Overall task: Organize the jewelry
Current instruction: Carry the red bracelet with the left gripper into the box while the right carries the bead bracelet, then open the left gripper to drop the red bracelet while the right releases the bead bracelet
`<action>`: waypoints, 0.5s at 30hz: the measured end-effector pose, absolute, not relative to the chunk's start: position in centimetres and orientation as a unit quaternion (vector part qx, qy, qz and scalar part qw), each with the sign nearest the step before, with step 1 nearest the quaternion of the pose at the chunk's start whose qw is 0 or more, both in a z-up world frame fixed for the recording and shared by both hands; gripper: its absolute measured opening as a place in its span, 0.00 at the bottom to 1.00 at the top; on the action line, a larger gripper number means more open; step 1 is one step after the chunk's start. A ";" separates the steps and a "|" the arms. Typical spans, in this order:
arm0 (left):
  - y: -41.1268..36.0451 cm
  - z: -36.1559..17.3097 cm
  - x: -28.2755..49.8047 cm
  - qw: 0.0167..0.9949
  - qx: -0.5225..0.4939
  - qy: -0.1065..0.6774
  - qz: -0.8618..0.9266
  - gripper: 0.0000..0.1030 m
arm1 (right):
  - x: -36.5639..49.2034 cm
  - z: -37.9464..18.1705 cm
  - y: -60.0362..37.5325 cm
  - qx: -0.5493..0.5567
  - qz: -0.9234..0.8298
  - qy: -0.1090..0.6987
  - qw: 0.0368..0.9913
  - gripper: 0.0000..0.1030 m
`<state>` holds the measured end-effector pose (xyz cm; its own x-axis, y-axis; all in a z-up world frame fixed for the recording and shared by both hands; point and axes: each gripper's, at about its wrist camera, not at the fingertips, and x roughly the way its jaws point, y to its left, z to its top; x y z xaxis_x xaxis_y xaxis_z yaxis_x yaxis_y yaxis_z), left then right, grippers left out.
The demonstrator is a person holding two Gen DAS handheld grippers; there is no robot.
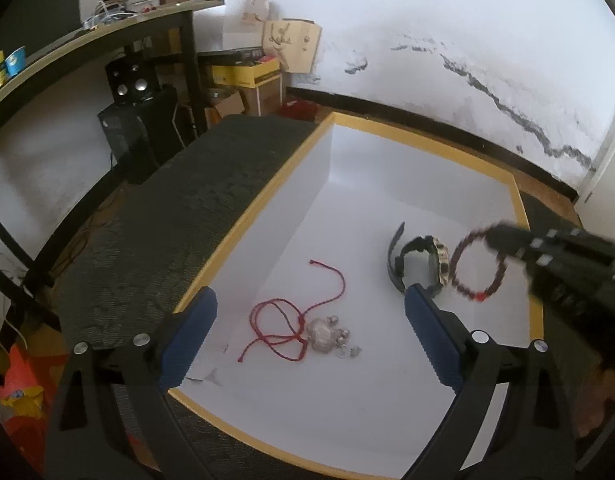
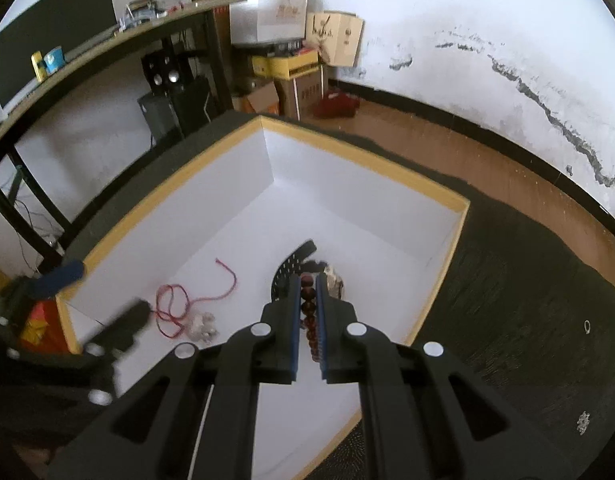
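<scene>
Nearest the left wrist lens: left gripper (image 1: 310, 322), black frame with ribbed blue pads (image 1: 189, 340), spread wide and grasping nothing, poised over the white floor of the shallow white cardboard box with a yellow rim (image 1: 243, 216). Between the parted pads, on the box floor: red cord bracelet with a silvery-white charm cluster (image 1: 303, 326), its loose end trailing toward the far side. Farther in, near the right pad: black wristwatch with a perforated strap (image 1: 413, 264), lying on its side. Just beside the watch, hanging in the air over the box: dark red beaded bracelet (image 1: 477, 264), one bright red bead at its lowest point, pinched at its upper edge by the right gripper (image 1: 497, 236) reaching in from the right, blurred.

Seen from the right wrist: right gripper (image 2: 309, 282) clenched on the beaded bracelet (image 2: 309, 320), beads lined up in the narrow slot between the blue pads (image 2: 293, 320). Below and beyond the tips, partly hidden: wristwatch (image 2: 293, 264). To the left on the box floor, red cord bracelet (image 2: 187, 308), with the left gripper (image 2: 99, 296) blurred above that corner. Box (image 2: 459, 240) resting on a dark textured cloth surface (image 2: 527, 300). On that cloth, well apart to the right of the box: small ring (image 2: 587, 326) and tiny pale glittery piece (image 2: 583, 422), too small to tell what.
</scene>
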<state>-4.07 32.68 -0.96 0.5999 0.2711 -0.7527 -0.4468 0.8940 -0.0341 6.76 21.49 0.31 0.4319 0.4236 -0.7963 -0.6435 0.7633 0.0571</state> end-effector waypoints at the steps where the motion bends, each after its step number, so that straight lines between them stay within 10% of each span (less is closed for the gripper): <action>1: 32.9 -0.8 -4.2 0.888 -0.113 0.396 0.205 0.90 | 6.8 -0.1 21.6 -0.131 0.318 0.430 0.835 0.08; 15: 34.8 -0.8 -4.9 0.885 -0.134 0.388 0.219 0.90 | 7.2 -2.9 22.5 -0.161 0.310 0.451 0.821 0.08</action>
<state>-4.85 34.78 -0.75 0.6036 0.2838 -0.7450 -0.4920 0.8680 -0.0679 7.17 22.51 -2.93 0.4008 0.3638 -0.8408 -0.6540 0.7564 0.0155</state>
